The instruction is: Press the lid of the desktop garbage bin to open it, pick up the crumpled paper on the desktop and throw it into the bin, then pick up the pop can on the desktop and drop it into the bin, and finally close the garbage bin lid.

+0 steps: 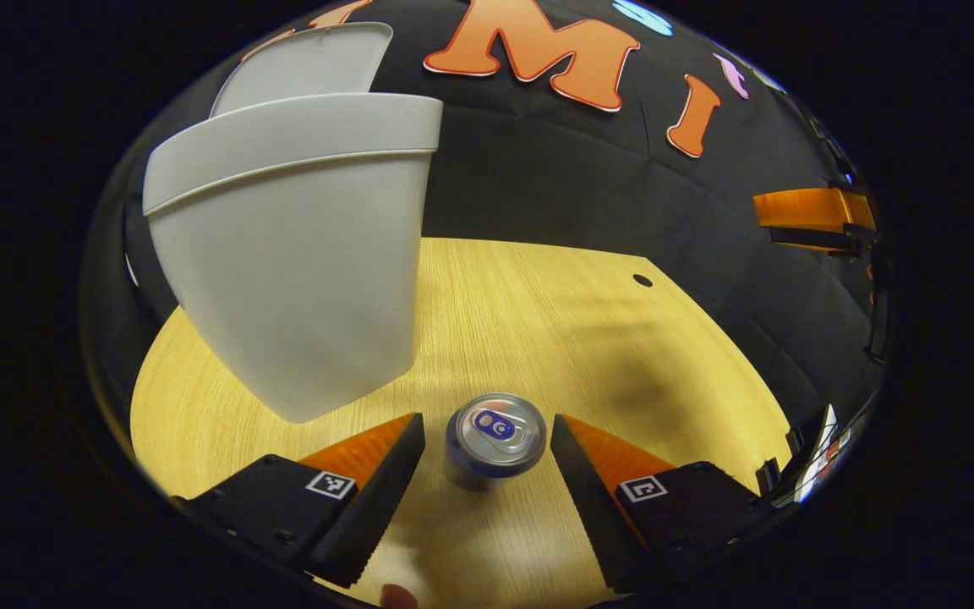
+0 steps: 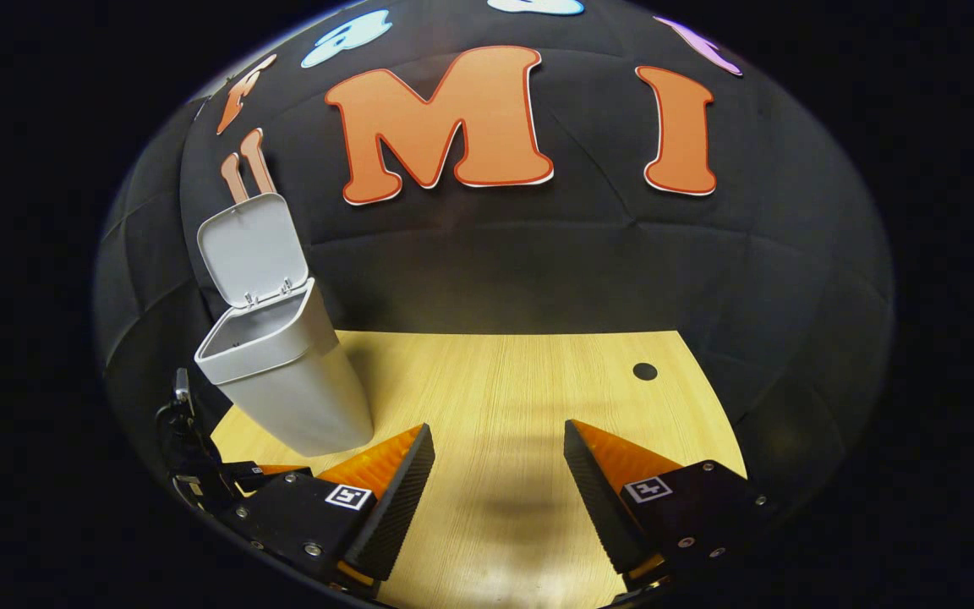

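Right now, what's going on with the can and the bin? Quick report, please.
Left hand-held gripper open, fingers either side of upright can, not gripping. Right hand-held gripper open, holding nothing. Bin lid up. Nothing in the way.

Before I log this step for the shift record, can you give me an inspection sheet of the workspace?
Surface: light wooden desktop with one small dark round hole near its far right.
Job's things: grey garbage bin upright at the left, lid swung up and open; pop can upright on the desktop beside the bin. Crumpled paper: nothing seen on the desktop.
Clutter: nothing seen.
Grippers: left gripper open, fingers either side of the can, not touching it; right gripper open over bare wood, holding nothing.
Cables: nothing seen clearly; some dark hardware at the left edge of the right gripper view.
Surroundings: black cloth wall behind the desktop.
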Motion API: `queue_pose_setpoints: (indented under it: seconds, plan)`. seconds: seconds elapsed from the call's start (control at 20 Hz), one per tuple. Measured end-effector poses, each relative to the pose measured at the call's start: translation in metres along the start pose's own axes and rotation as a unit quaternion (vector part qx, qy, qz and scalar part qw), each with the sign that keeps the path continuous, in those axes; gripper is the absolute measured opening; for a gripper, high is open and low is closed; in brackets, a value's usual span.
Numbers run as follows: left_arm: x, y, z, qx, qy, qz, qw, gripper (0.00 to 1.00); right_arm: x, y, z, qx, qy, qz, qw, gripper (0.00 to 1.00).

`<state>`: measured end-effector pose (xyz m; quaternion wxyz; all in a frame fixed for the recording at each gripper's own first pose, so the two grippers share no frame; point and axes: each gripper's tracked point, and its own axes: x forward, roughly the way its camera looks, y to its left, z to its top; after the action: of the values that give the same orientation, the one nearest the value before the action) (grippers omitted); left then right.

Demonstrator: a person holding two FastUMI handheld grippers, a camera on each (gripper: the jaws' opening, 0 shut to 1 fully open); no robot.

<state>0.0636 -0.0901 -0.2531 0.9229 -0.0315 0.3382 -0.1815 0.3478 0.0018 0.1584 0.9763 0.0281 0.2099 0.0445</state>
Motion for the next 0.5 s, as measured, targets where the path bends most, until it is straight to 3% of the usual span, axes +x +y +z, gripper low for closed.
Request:
queue_pose_setpoints:
  seconds: [0.5]
  plan:
    - [0.044, 0.000, -0.026, 0.011, 0.045, 0.003, 0.999, 0.98, 0.018, -0.006, -0.014, 0.005, 0.029, -0.006, 1.000, 0.93]
